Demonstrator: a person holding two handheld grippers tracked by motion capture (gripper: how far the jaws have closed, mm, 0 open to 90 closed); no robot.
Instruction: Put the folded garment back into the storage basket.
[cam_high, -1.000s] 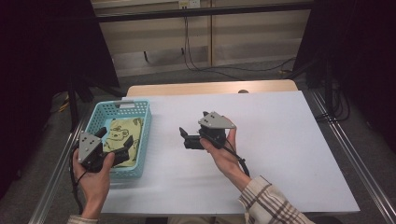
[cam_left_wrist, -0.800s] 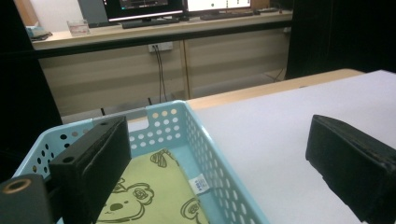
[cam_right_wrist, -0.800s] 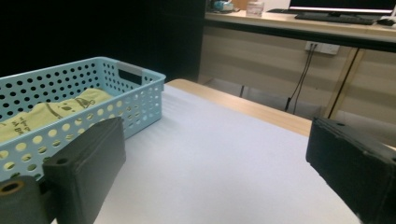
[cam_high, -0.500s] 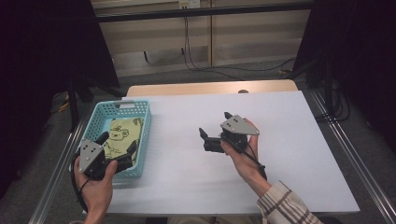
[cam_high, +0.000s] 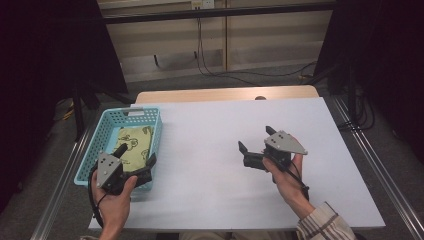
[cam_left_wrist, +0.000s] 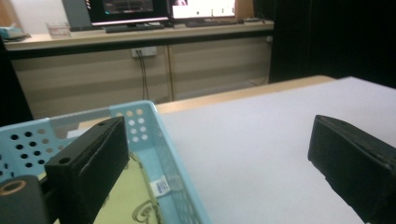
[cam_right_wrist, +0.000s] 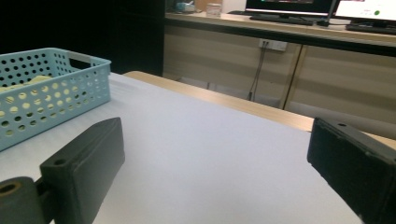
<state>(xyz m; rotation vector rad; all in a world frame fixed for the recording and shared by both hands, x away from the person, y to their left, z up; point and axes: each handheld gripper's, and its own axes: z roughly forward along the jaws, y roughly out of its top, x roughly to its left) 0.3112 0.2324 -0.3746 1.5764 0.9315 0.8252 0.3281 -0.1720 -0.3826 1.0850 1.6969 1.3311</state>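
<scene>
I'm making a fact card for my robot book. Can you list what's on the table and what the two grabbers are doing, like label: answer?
table: white top, wooden edge at the far side
basket: light blue with holes, at the table's left edge
in the basket: yellow-green printed cloth, lying flat
left gripper: over the basket's near end, jaws wide apart, holding nothing
right gripper: above the bare table right of the middle, jaws wide apart, holding nothing
</scene>
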